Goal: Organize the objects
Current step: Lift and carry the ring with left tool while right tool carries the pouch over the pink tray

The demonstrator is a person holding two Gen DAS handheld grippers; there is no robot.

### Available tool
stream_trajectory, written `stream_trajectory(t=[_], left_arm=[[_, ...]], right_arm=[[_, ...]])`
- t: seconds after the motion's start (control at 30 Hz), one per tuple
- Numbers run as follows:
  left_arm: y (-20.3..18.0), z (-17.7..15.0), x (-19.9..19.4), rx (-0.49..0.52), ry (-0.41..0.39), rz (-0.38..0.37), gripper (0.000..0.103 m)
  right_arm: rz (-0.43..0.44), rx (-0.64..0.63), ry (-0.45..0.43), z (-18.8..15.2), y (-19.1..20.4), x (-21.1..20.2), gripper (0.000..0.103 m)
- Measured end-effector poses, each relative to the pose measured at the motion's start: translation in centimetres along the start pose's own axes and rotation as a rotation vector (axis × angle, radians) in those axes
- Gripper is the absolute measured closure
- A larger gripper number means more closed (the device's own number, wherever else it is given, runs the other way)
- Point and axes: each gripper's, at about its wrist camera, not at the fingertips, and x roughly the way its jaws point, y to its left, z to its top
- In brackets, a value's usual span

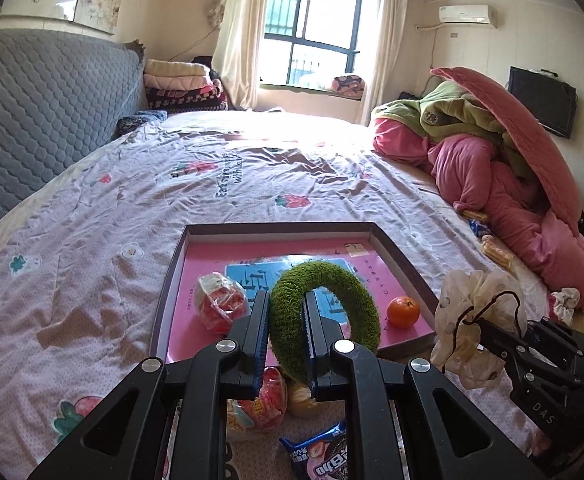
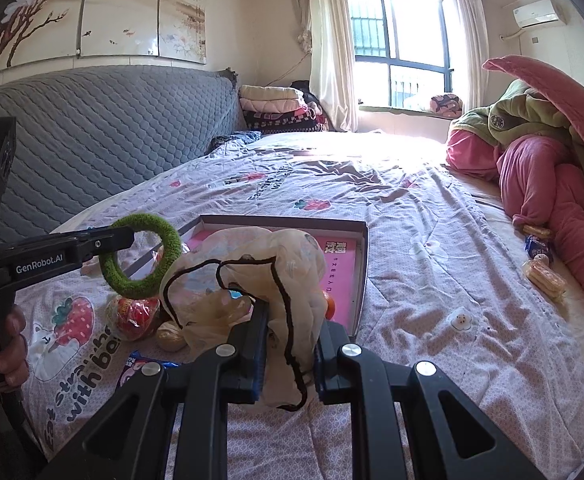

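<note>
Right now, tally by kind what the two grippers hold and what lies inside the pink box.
Green ring, held: 1
Cream fabric bundle, held: 1
Red snack packet, in the pink box: 1
Orange, in the box: 1
Total: 4

The bed (image 1: 172, 208) carries a printed sheet with strawberry motifs. Directly on it: a shallow tray (image 1: 284, 229) ahead of the left claw (image 1: 286, 344); red snack packets (image 1: 258, 404) and a blue wrapper (image 1: 319, 452) beneath that claw; heaped pink bedding (image 1: 491, 184) and biscuit packs (image 1: 495, 250) far right of the right claw (image 2: 288, 344).
</note>
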Motion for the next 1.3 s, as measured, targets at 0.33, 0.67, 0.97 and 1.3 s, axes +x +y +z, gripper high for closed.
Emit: stream_trajectory(t=[0.33, 0.67, 0.97, 1.3], left_arm=[[1.0, 1.6, 0.6, -0.019, -0.017, 0.009, 0.087], [1.4, 3.7, 0.8, -0.012, -0.067, 0.009, 0.087], [2.2, 4.4, 2.1, -0.018, -0.08, 0.013, 0.087], [3.3, 5.0, 3.4, -0.049, -0.08, 0.01, 0.087]], right_arm=[[-0.008, 0.007, -0.01, 0.7, -0.1, 0.5, 0.084], [-0.05, -0.025, -0.06, 3.6, 0.0, 1.1, 0.084], [-0.061, -0.05, -0.111, 6.4, 0.8, 2.5, 0.084], [-0.085, -0.083, -0.145, 8.1, 1.9, 4.2, 0.084]])
